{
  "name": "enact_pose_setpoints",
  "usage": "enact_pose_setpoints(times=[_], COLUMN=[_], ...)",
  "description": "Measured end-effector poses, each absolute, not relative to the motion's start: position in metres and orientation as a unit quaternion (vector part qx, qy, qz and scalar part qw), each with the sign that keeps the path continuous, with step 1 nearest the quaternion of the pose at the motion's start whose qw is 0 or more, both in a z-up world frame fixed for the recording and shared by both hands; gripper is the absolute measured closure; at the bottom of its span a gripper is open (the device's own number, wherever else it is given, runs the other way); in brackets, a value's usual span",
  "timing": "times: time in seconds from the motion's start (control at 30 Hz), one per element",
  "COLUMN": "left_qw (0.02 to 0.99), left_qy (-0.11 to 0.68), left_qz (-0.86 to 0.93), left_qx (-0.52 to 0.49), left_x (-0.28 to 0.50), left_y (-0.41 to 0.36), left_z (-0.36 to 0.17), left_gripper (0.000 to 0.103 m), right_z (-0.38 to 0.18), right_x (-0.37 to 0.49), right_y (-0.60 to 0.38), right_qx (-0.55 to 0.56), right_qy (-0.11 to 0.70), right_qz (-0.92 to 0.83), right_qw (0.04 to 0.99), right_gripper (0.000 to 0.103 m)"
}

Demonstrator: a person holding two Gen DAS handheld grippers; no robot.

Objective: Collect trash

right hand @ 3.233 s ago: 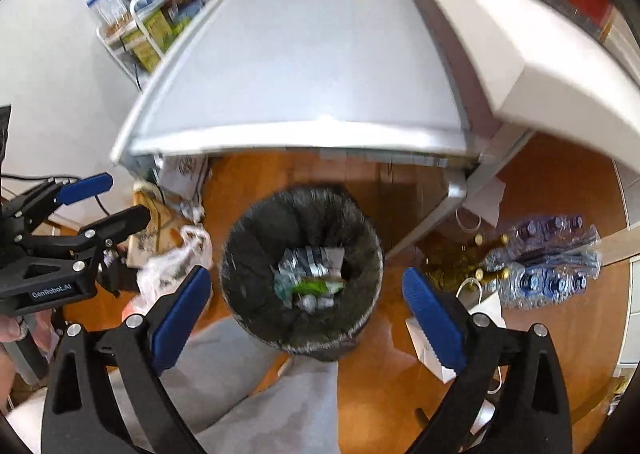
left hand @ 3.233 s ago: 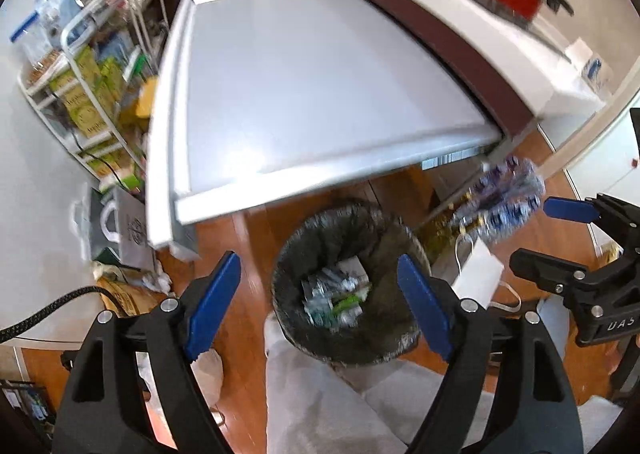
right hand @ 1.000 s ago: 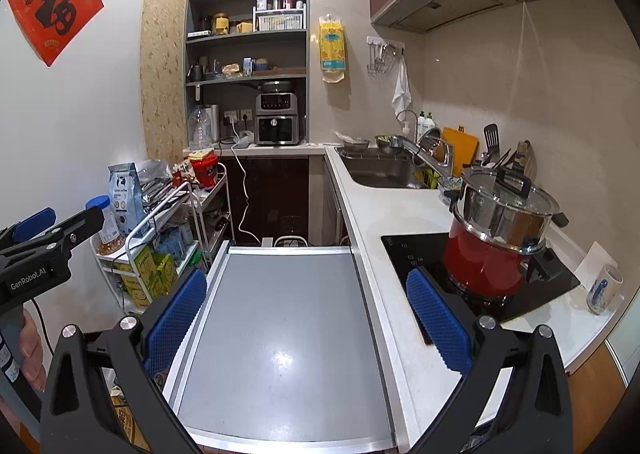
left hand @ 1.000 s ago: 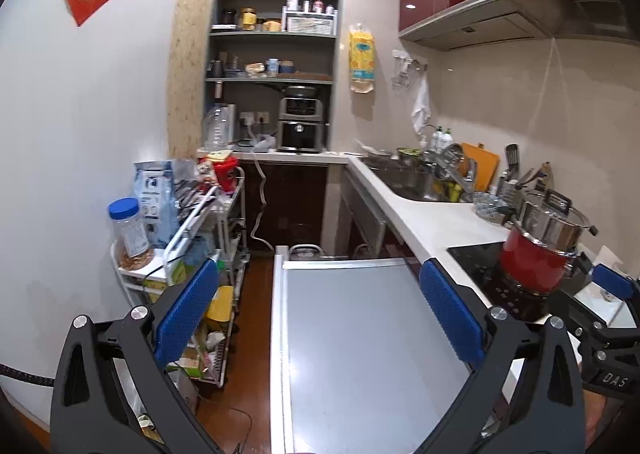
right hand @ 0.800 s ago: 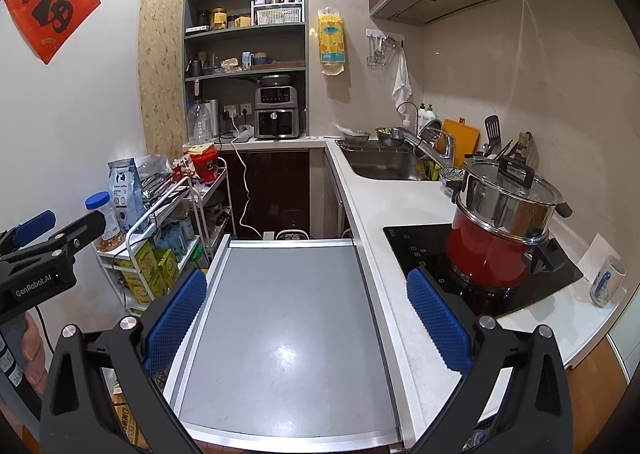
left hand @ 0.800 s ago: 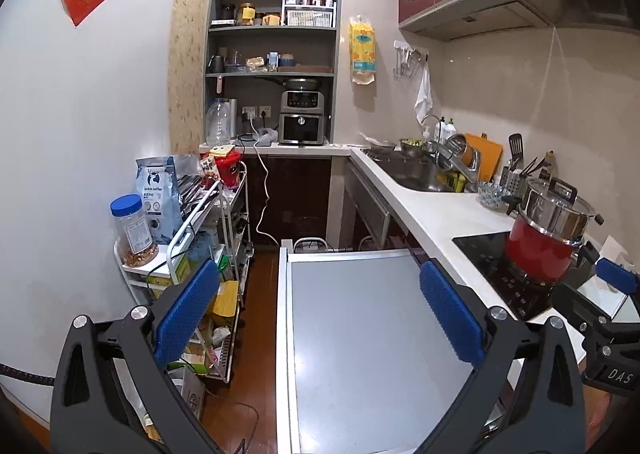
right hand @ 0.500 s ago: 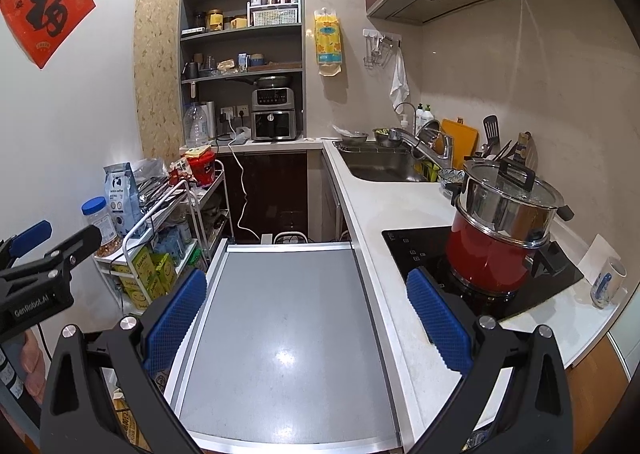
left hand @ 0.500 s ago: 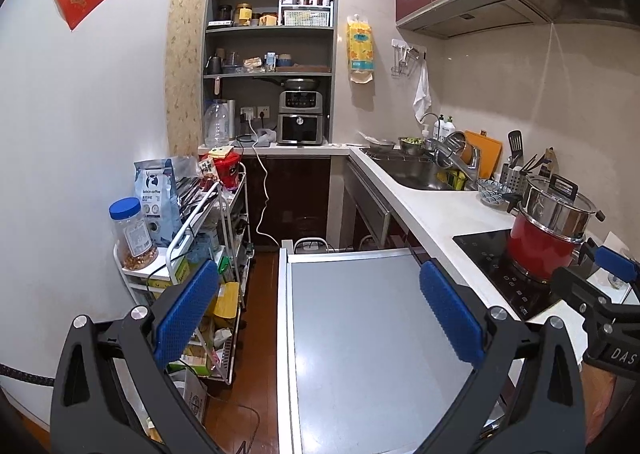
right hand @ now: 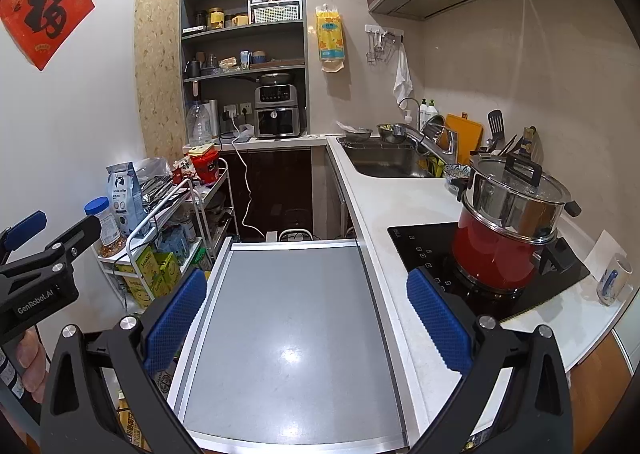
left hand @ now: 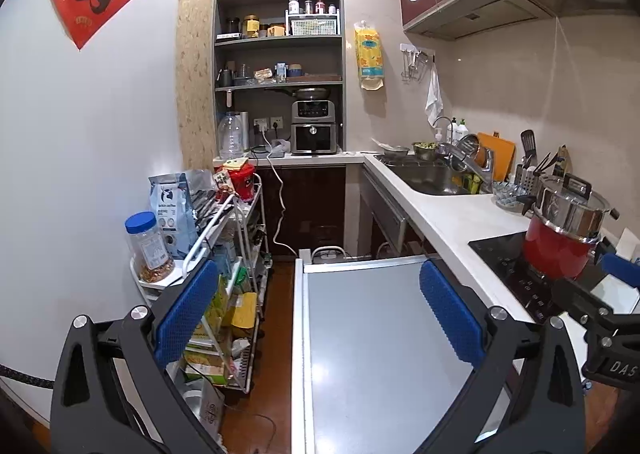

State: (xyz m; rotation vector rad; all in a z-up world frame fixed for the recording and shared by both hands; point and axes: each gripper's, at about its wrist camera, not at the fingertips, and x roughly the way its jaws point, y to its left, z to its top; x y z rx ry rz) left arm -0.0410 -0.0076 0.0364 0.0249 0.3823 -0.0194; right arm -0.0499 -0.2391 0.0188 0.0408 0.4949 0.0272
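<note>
both views are evenly bright, indoor light from overhead; a white glare spot sits on the grey table top (right hand: 288, 354), a softer sheen on it in the left view (left hand: 332, 370); the steel pot lid (right hand: 516, 190) throws small highlights; heavy fisheye bending curves the walls and shelves (right hand: 244, 34) at the edges, with black corners; focus is sharp all over, no motion blur; shadows are soft under the counter.

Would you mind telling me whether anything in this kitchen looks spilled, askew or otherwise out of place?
Nothing stands out. The grey table shows no spill or litter, the lidded red pot sits upright on the hob, and both the left gripper and right gripper are open, holding nothing.
</note>
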Motion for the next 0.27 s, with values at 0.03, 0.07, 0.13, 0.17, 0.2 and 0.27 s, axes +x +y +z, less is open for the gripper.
enact_pose_setpoints(times=[0.03, 0.07, 0.13, 0.17, 0.2, 0.27], left_qw=[0.982, 0.981, 0.98, 0.98, 0.98, 0.979], left_qy=[0.19, 0.192, 0.196, 0.197, 0.198, 0.204], left_qz=[-0.009, -0.009, -0.007, -0.008, -0.01, -0.018], left_qx=[0.013, 0.014, 0.015, 0.014, 0.011, 0.007], left_x=[-0.0405, -0.0401, -0.0392, -0.0392, -0.0387, -0.0373], left_y=[-0.0078, -0.0083, -0.0078, -0.0073, -0.0069, -0.0057], left_z=[0.0368, 0.0367, 0.0368, 0.0368, 0.037, 0.037], left_gripper=[0.002, 0.002, 0.002, 0.002, 0.002, 0.002], right_z=[0.0186, 0.0182, 0.0178, 0.0177, 0.0179, 0.0167], right_x=[-0.0498, -0.0495, -0.0493, -0.0491, -0.0493, -0.0489], right_y=[-0.2393, -0.2398, -0.2401, -0.2402, -0.2401, -0.2397], right_qx=[0.02, 0.02, 0.021, 0.021, 0.02, 0.02], right_qy=[0.245, 0.245, 0.246, 0.246, 0.246, 0.247], right_qz=[0.013, 0.012, 0.013, 0.013, 0.013, 0.013], right_qw=[0.969, 0.969, 0.969, 0.969, 0.969, 0.969], right_gripper=[0.004, 0.004, 0.004, 0.004, 0.004, 0.004])
